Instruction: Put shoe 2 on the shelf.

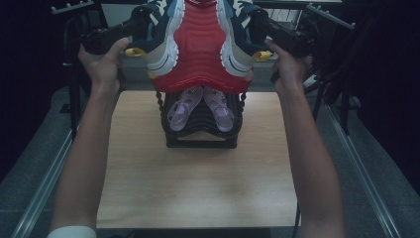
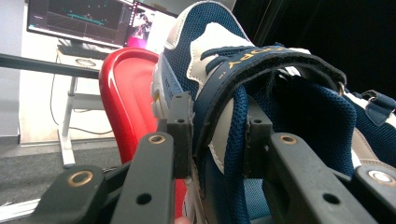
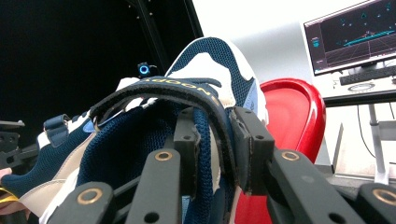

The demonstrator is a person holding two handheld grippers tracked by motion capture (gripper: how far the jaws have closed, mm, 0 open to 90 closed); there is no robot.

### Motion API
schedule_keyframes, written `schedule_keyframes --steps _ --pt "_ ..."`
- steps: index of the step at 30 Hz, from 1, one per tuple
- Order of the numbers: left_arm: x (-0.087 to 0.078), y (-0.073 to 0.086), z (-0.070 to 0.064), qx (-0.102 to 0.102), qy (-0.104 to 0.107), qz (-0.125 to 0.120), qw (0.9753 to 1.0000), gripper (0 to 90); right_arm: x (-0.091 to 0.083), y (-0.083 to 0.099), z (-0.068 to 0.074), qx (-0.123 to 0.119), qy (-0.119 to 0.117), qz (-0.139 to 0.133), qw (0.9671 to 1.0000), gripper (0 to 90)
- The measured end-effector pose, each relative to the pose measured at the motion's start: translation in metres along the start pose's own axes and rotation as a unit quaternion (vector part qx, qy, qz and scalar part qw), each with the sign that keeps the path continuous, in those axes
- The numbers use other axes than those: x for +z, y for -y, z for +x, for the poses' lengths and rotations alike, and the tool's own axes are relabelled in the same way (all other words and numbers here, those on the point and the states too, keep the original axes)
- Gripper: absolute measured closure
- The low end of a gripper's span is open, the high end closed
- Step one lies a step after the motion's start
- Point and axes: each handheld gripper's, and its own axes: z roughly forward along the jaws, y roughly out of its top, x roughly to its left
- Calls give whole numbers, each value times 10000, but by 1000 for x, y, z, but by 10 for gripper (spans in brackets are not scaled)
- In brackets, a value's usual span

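We held a blue sneaker clamped in the left tongs and its mate in the right tongs, both raised, flanking the red tray above the surface.

- You are working over a light wooden table, sitting on a grey floor.
- A black ribbed rack is standing directly on its far middle.
- A pair of translucent purple sandals is lying in that rack, toes toward you.
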Motion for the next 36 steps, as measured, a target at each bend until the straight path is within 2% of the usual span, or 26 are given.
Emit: schedule_keyframes --steps 11,21,25,29,33,36 --pt "14 6 -5 31 -35 82 10000 708 12 9 4 -103 23 144 9998 730" --pt "27 13 -10 198 -112 183 9996 708 23 17 6 -259 85 246 9993 730" --pt "32 17 -11 315 -215 239 9990 708 28 21 6 -294 137 302 9990 730" --pt "35 20 -11 416 -359 287 9981 708 32 23 5 -430 227 330 9983 730" --pt "39 22 -12 460 -376 283 9978 708 37 26 6 -476 277 339 9979 730" --pt "41 23 -12 493 -383 272 9977 708 40 28 7 -624 347 359 9968 730"
